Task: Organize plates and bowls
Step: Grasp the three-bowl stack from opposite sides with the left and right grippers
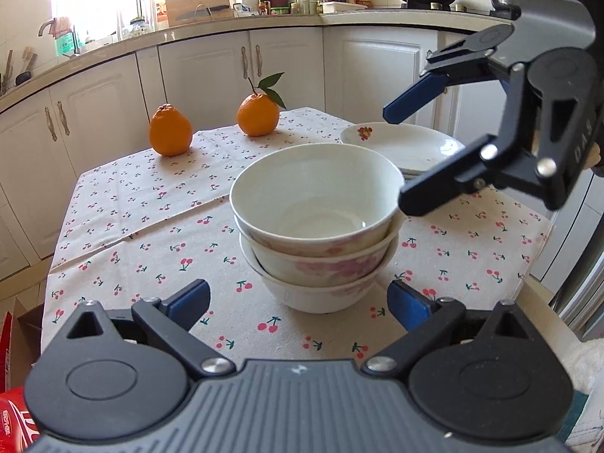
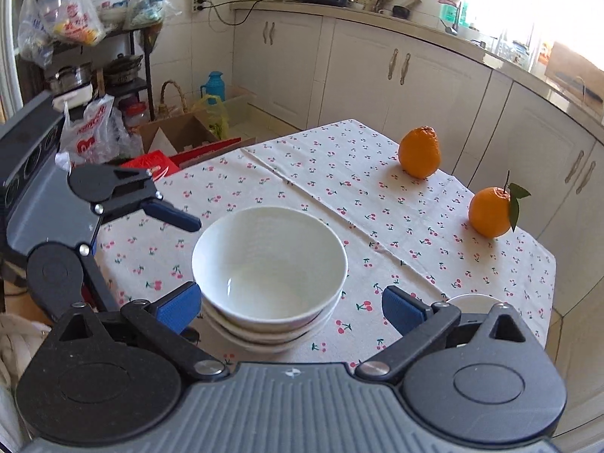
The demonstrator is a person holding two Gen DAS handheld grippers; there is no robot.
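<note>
A stack of three white bowls with pink flower prints stands on the cherry-print tablecloth. Behind it to the right lies a stack of white plates. My left gripper is open and empty, just in front of the bowls. My right gripper is open and empty, hovering right of the top bowl's rim. In the right wrist view the bowl stack sits between the open right gripper's fingers' line, slightly left. The left gripper is open to the left of the bowls. A plate edge peeks behind the right finger.
Two oranges stand at the table's far side, also in the right wrist view. Kitchen cabinets surround the table. Boxes and bags sit on the floor beyond the table's left edge.
</note>
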